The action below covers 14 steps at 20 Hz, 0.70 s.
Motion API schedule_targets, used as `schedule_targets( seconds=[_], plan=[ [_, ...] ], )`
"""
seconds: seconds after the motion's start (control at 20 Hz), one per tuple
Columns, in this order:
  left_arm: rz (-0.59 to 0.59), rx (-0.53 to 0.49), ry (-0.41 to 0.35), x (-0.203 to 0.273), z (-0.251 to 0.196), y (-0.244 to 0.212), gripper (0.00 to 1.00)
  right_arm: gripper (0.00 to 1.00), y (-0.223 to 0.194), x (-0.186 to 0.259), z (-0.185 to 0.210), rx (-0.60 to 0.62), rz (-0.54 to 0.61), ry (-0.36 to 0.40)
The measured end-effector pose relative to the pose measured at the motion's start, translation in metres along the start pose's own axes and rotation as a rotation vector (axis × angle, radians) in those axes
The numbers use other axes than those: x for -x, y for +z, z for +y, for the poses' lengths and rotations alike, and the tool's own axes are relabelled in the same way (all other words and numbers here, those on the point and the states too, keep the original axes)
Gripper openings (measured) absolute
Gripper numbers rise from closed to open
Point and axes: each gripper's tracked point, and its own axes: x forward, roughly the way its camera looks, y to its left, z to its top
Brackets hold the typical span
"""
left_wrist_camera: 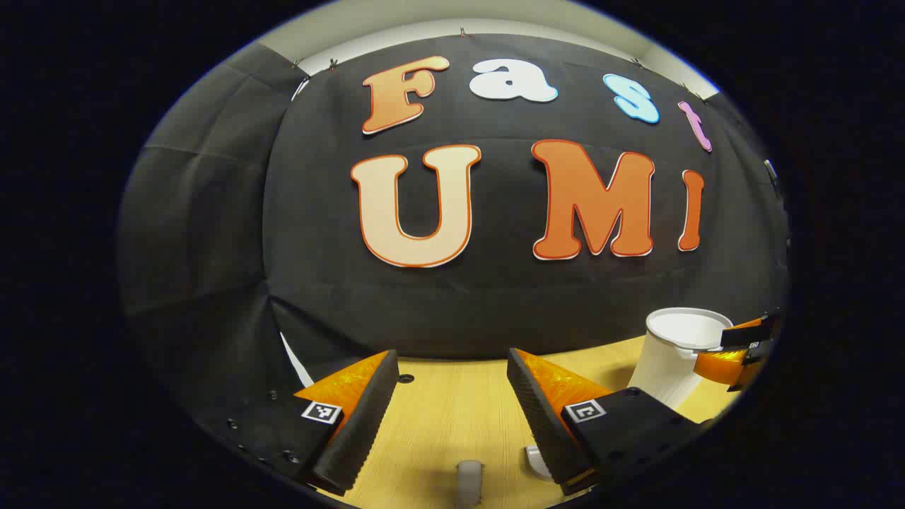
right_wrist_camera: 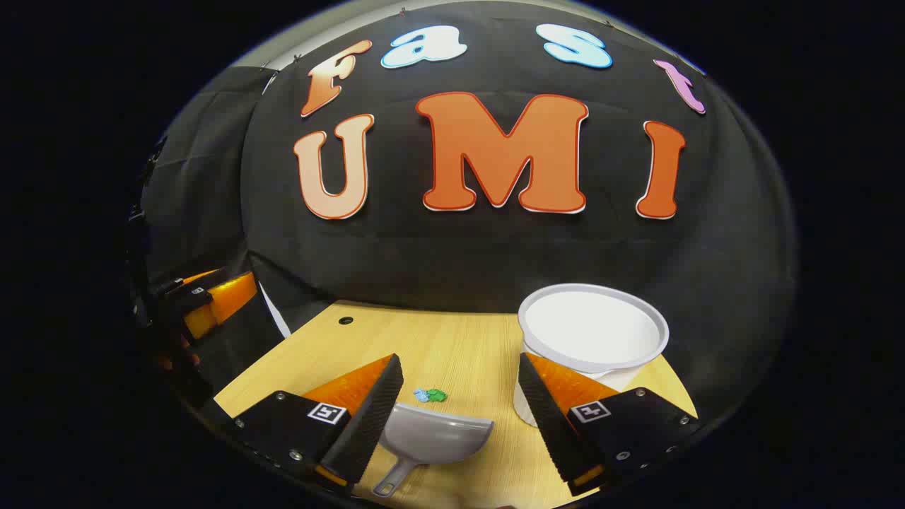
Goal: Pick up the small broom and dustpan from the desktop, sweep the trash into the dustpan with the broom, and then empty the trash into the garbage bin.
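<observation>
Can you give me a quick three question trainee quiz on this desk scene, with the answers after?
1. True or false: the right gripper is open.
2. What lies on the desk just beyond the dustpan?
3. Which stands nearest the right gripper's right-hand finger: A the white bin, B a cup, C a book?

Key
1. True; nothing sits between its fingers.
2. Small blue and green scraps.
3. A.
</observation>
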Motion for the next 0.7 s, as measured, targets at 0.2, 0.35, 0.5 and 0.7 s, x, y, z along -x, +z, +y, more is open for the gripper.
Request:
schedule_targets(
  seconds=[0.2, 0.35, 0.5, 0.7],
  plan=[
    [0.008, 0.014, -0.023, -0.005, 0.0, -0.002, 0.98, 0.99, 0.003, -0.002, 0.004, -0.004, -0.006, -0.02],
    [-0.06, 0.026, -0.048, -0.003, -0.003, 0.016, 0.99, 0.99, 0.021, 0.001, 0.006, 0.008, -0.088, -0.032],
    [-0.125, 0.003, -0.056, -0.002, -0.007, 0.029, 0.99, 0.99, 0.036, 0.001, 0.007, 0.046, -0.159, -0.041],
    [-0.147, -0.01, -0.07, -0.004, -0.016, 0.034, 0.98, 0.99, 0.036, -0.004, 0.006, 0.057, -0.157, -0.042]
  ],
)
